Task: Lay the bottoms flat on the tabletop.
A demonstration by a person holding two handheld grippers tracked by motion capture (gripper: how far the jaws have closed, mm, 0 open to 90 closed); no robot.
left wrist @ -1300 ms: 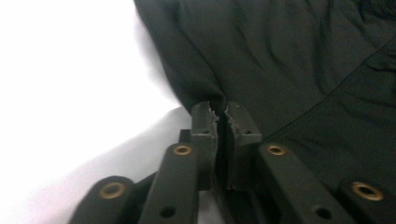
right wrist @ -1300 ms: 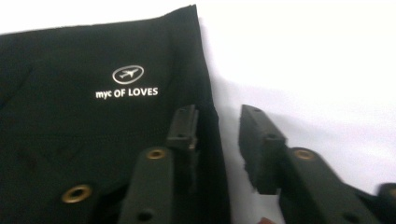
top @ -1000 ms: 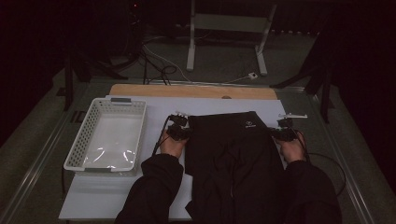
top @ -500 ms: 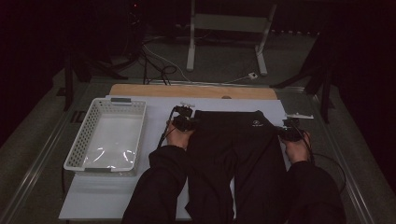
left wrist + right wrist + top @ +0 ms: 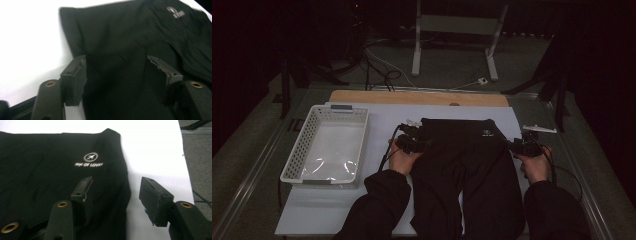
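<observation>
Where the high view turns dark, the black fabric trousers (image 5: pixel 467 170) merge with the person's black sleeves, and the leg ends run off the bottom edge; folds are hard to make out. The trousers lie flat on the white sheet covering the table (image 5: pixel 382 135), waistband away from the person, between the two grippers.

Left gripper (image 5: pixel 421 142): jaws just opened, released, nothing clamped. In the left gripper view its fingers (image 5: pixel 75 80) stand apart over the trousers' edge, cloth lying slack between them; whether the pads brush it cannot be told through the blur.

Right gripper (image 5: pixel 512 145): jaws just opened, released. In the right gripper view one finger stands over the cloth, the other over the bare sheet, the trousers' side edge between them. A small white printed logo (image 5: pixel 90 160) lies beyond the fingertips.

White perforated plastic basket (image 5: pixel 324 145): beside the left gripper's outer side, well apart from the trousers. A pale wooden board edge (image 5: pixel 412 97) runs beyond the waistband.
</observation>
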